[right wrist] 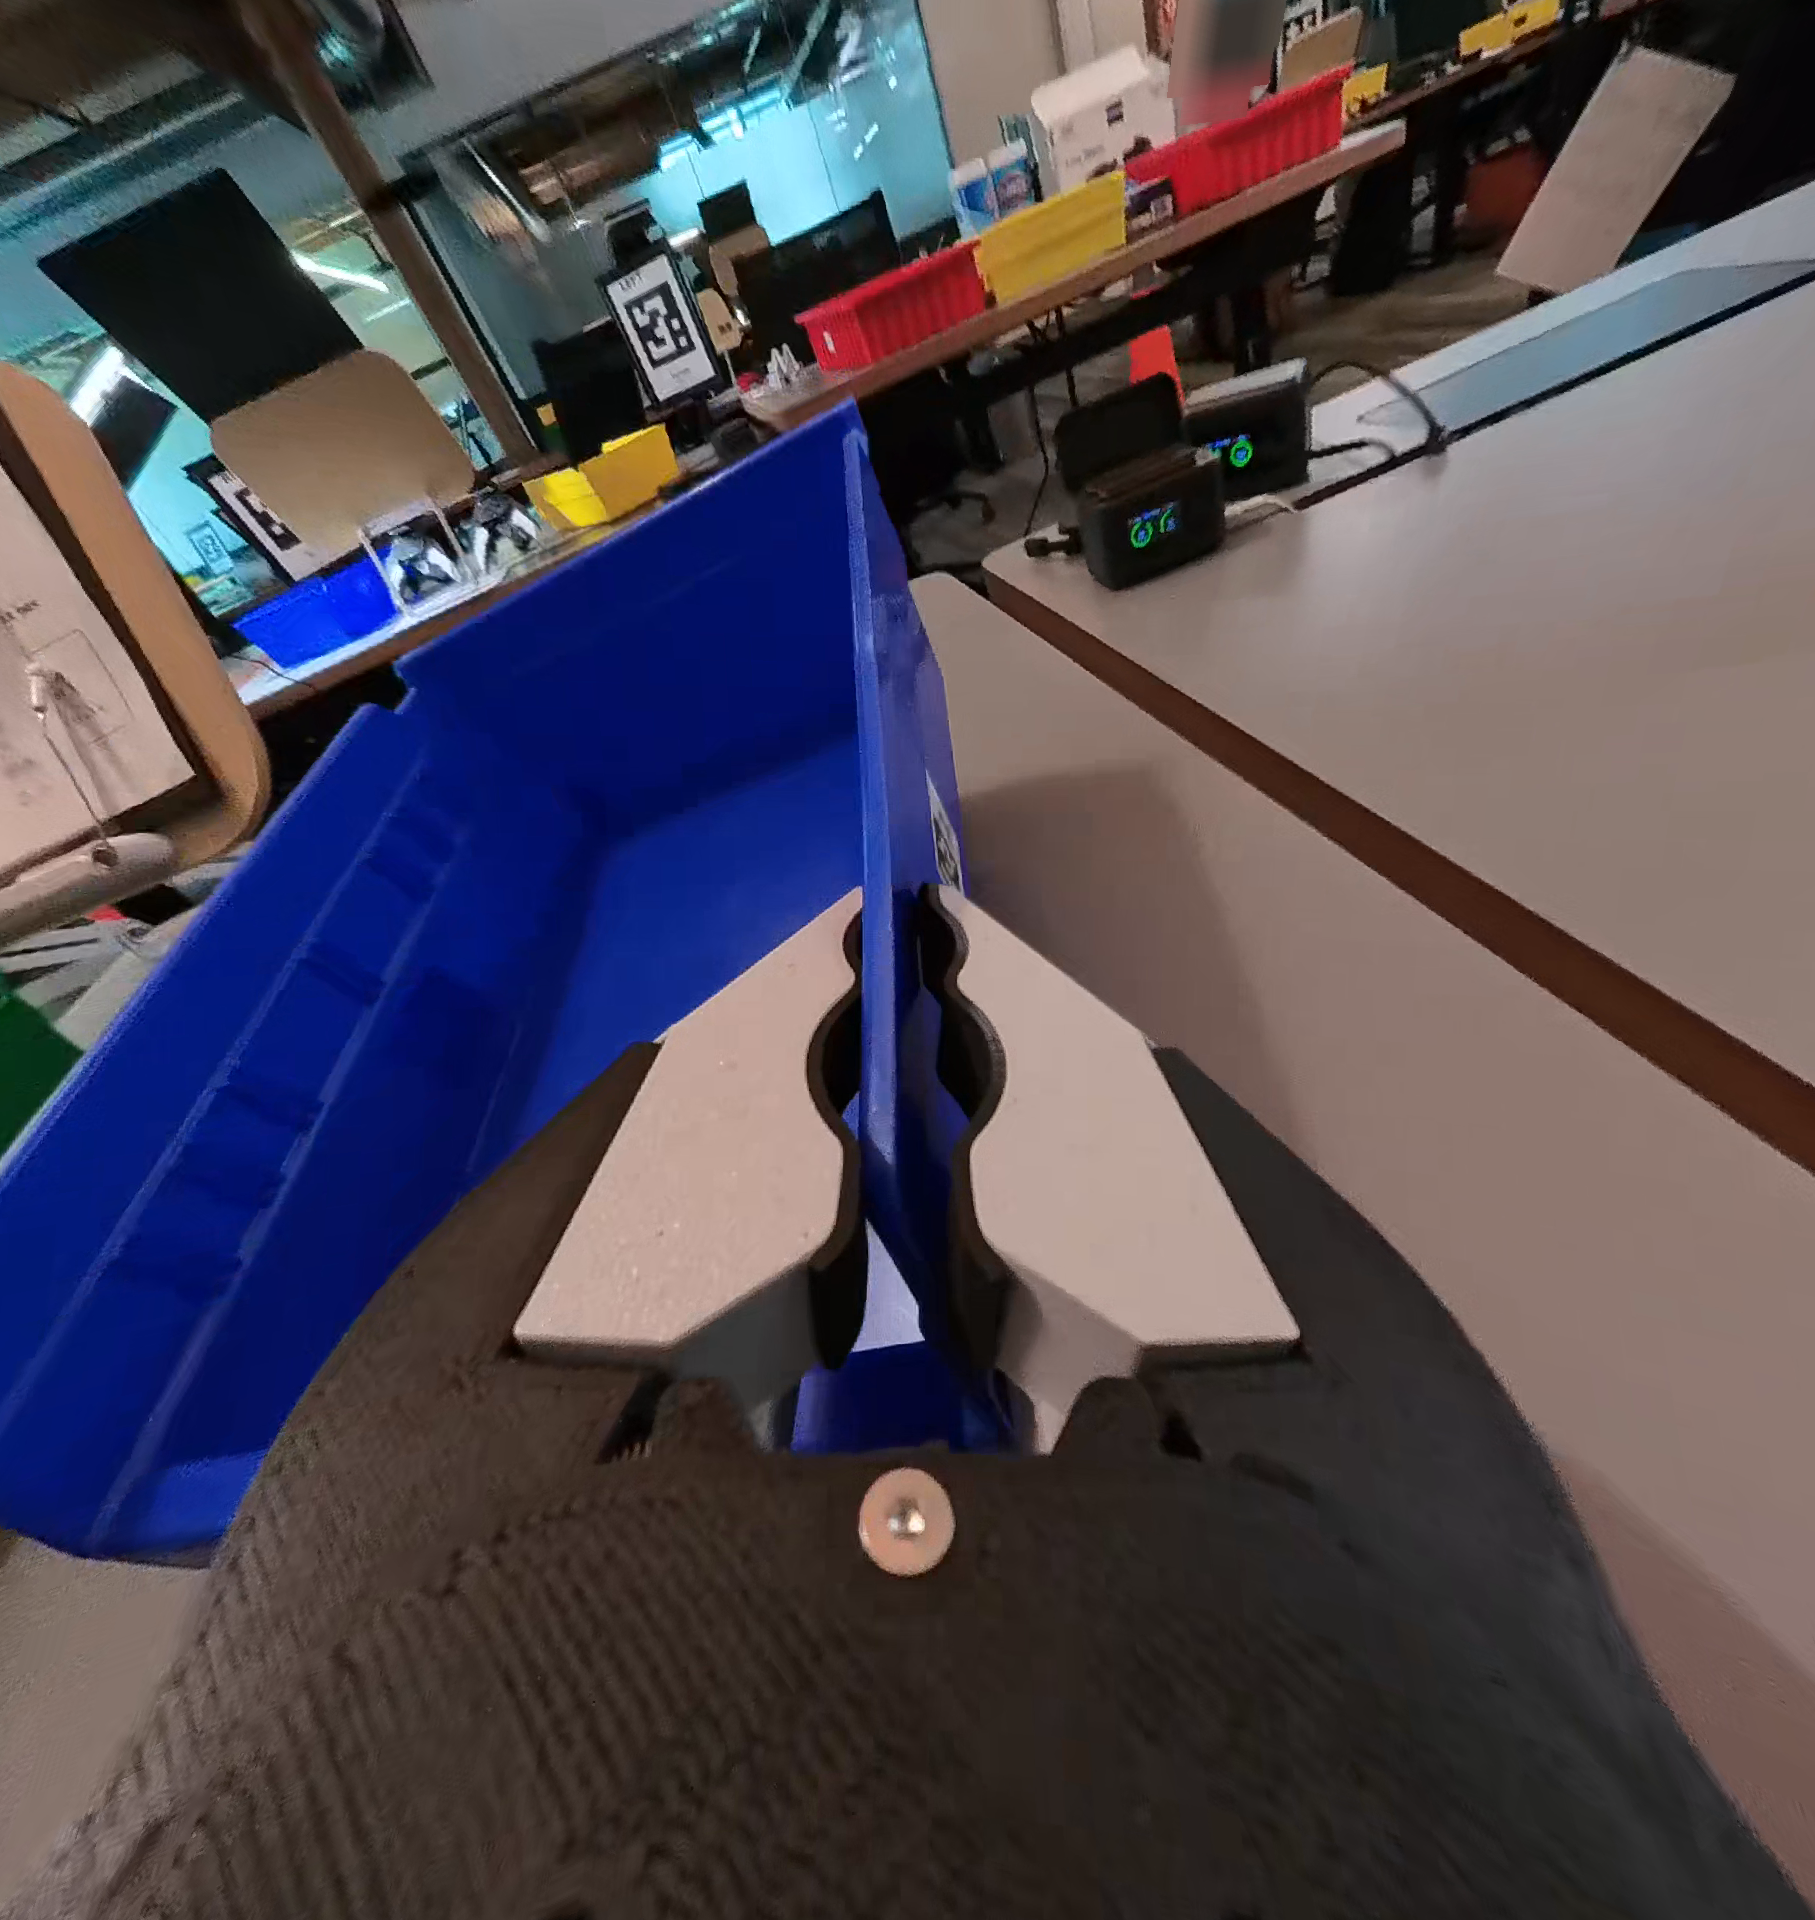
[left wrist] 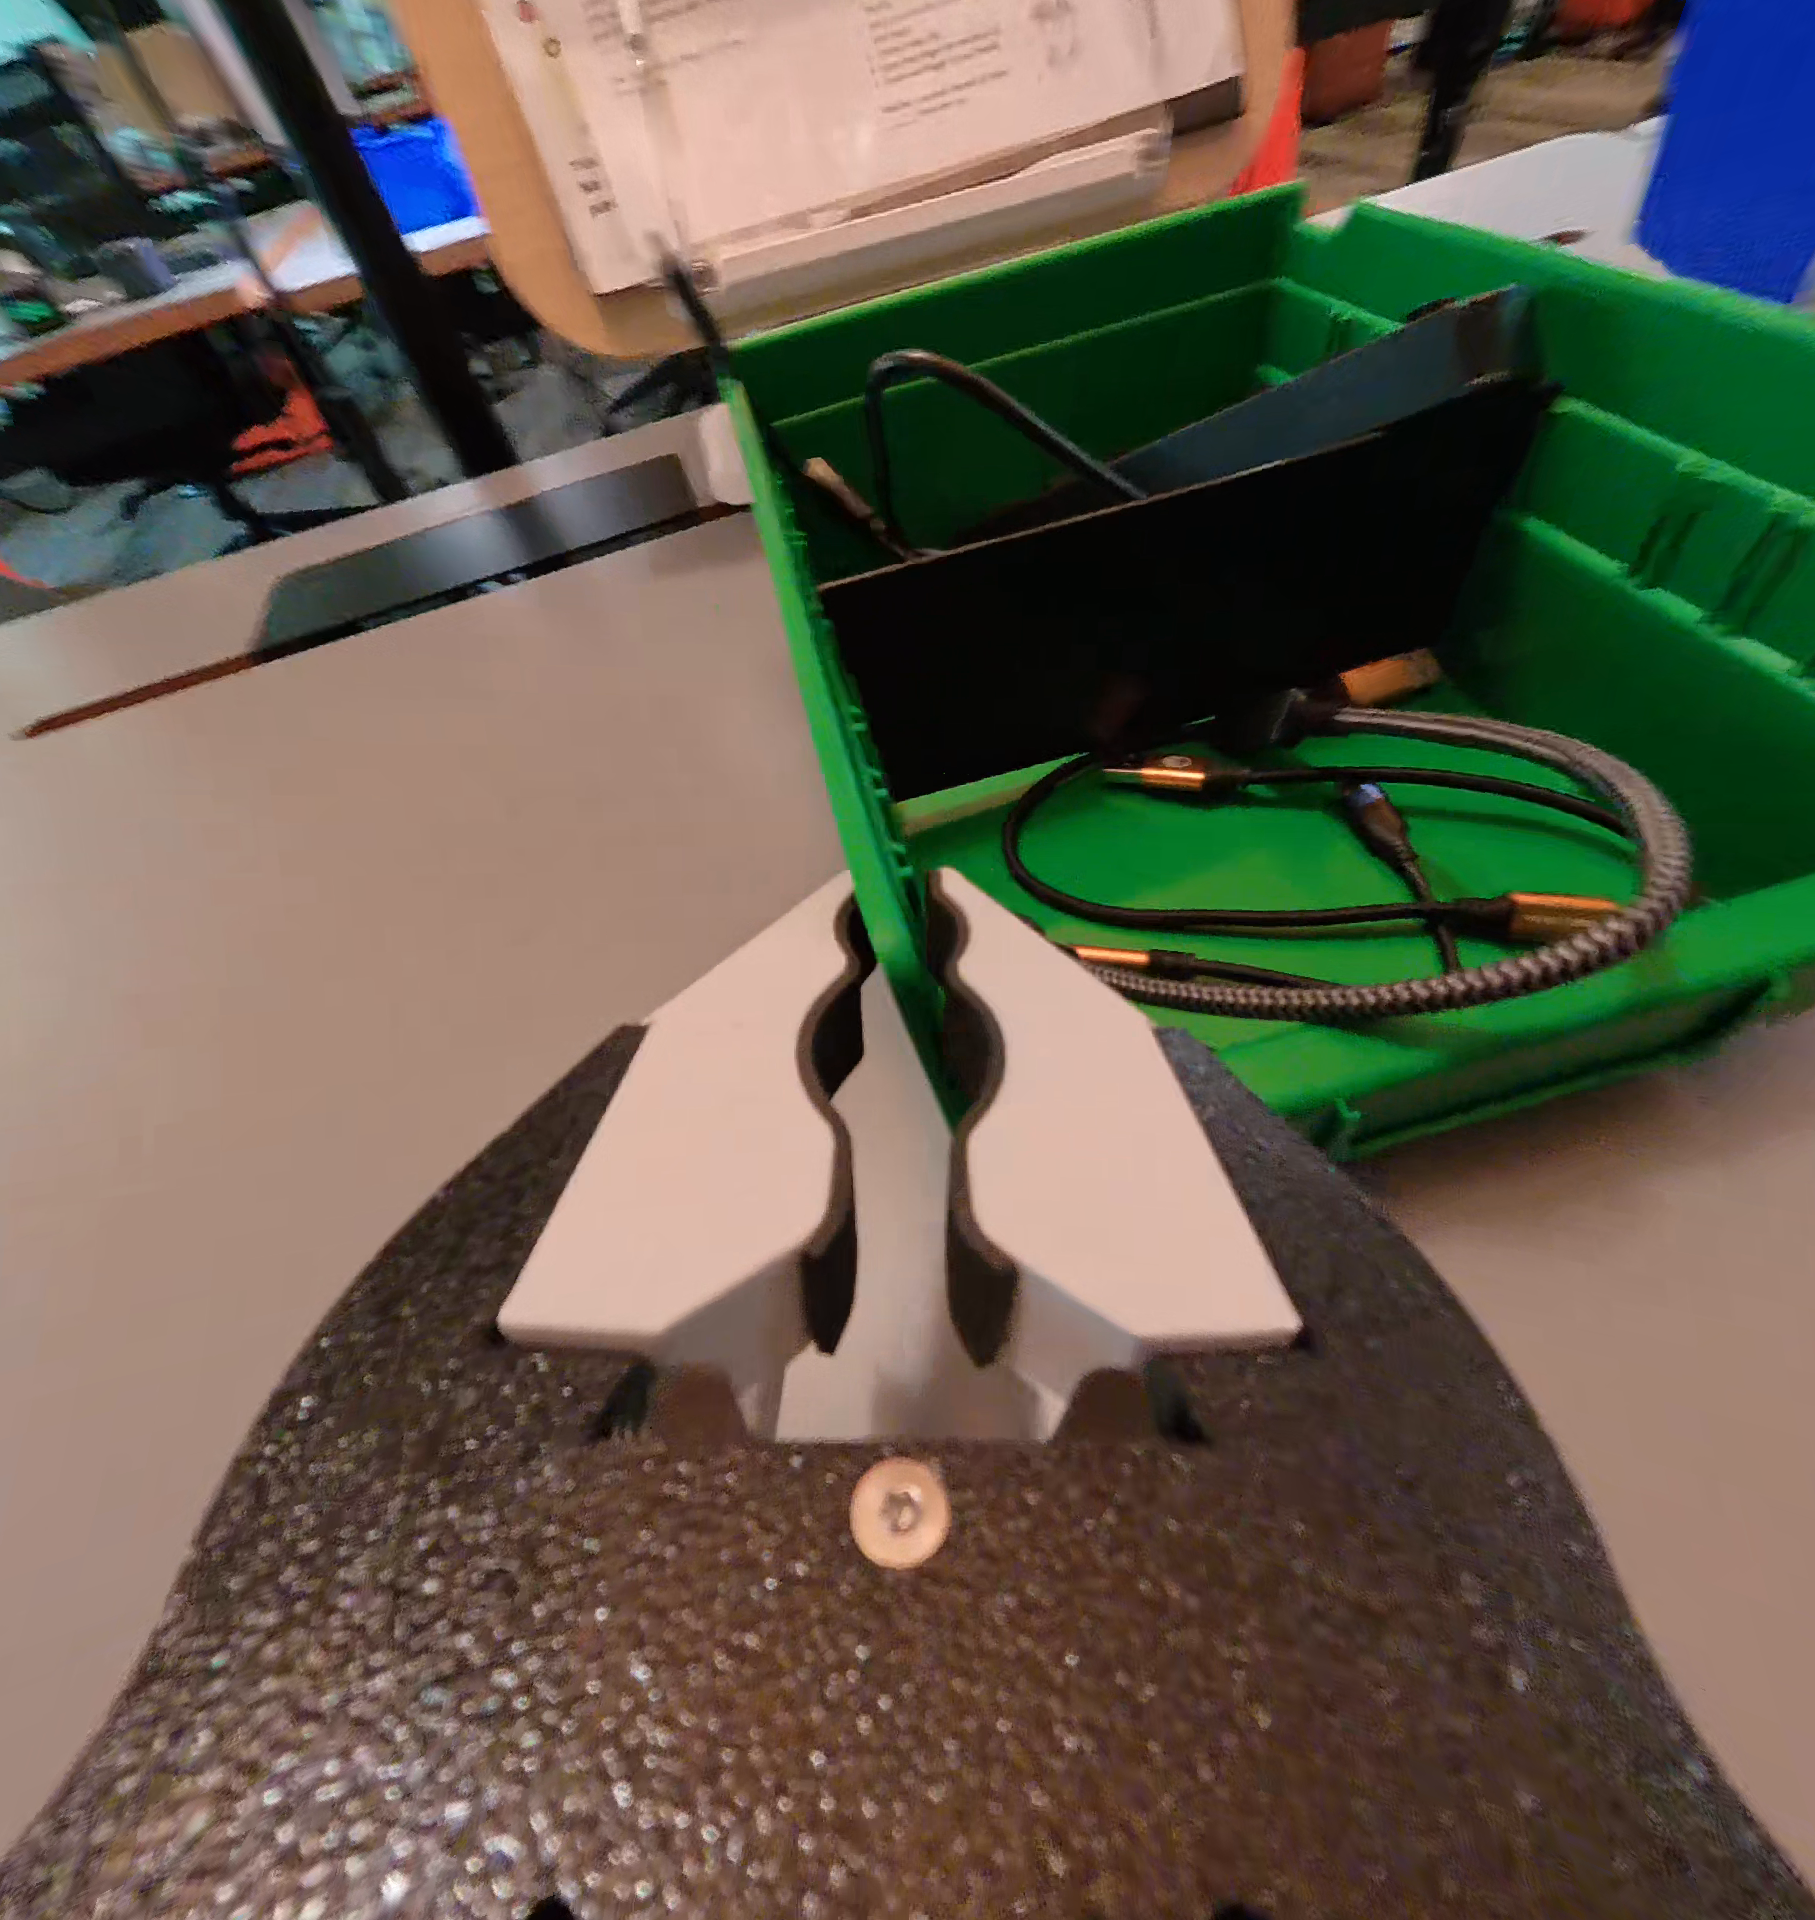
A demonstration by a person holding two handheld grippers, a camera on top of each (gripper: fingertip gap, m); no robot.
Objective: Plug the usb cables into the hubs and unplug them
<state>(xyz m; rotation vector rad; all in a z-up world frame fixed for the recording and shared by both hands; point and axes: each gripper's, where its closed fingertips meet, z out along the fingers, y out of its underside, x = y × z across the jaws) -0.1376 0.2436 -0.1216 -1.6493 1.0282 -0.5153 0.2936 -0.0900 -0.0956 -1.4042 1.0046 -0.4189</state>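
Left gripper [left wrist: 895, 914] clamping green bin [left wrist: 1661, 582] wall, right gripper [right wrist: 905, 935] clamping blue bin [right wrist: 612, 686] wall, square-code sticker [right wrist: 942, 836] outside.

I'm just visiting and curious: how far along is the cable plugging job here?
Hardly begun. Nothing looks plugged in: the cables lie loose in the green bin, and I can't pick out a hub. In hand: the left gripper is clamped on the green bin's side wall, the right gripper on the wall of the blue bin, which looks empty. All the plugging and unplugging is left.
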